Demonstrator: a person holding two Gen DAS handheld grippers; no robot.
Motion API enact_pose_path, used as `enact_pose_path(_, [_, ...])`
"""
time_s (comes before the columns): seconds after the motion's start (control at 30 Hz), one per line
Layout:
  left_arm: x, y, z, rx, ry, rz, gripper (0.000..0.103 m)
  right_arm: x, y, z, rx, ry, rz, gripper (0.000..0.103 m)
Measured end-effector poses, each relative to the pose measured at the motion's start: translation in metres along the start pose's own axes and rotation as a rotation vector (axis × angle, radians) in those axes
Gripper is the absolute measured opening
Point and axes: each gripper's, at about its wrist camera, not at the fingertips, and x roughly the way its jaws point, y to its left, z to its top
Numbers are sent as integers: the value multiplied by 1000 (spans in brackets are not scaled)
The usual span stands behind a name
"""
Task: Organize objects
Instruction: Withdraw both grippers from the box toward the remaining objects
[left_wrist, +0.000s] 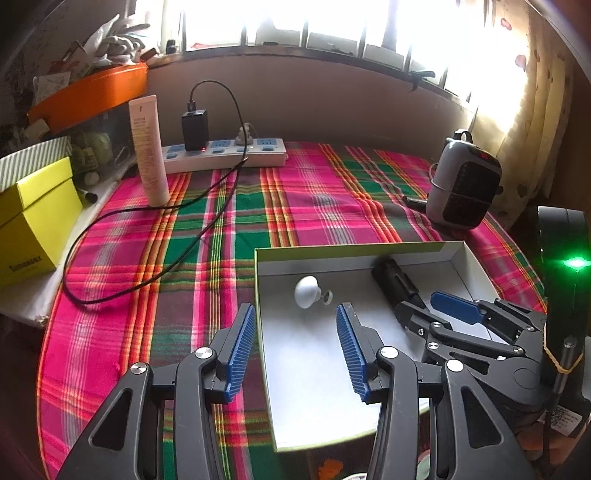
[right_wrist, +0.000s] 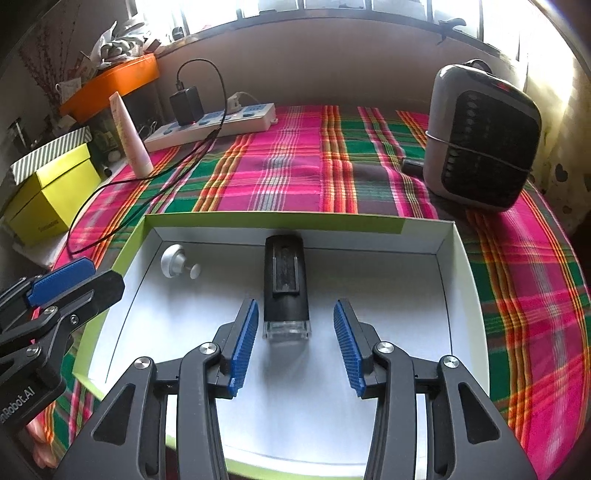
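Tablecloth (right_wrist: 288, 177) in pink and green plaid covers the whole surface, and most of its middle lies bare, so there is open room between the box and the far wall. Largest of the task's things is the shallow white box (right_wrist: 458, 295), low-walled, its near corner reaching the table's front edge. Inside it already lie a black device with a clear end (right_wrist: 285, 280), near the far wall, and a small white knob (right_wrist: 173, 261) in the far left corner. Left outside, by my reading, are the grey heater (right_wrist: 480, 136) at far right and the pale tube (right_wrist: 131, 136) standing beside the power strip (right_wrist: 214, 125), where a black cable (right_wrist: 107, 192) loops across the cloth and could snag.

The right gripper (right_wrist: 293, 343) hangs over the box with fingers spread, pinching nothing; the device's clear end sits between the tips untouched. The left gripper (left_wrist: 295, 343) straddles the box's left wall, fingers likewise spread and empty.
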Motion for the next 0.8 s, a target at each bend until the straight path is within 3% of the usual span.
enact_pose_path(0.8, [-46,-13,-41,-8,-46,8,45,-57,3,-39,-37,-95,-19,44])
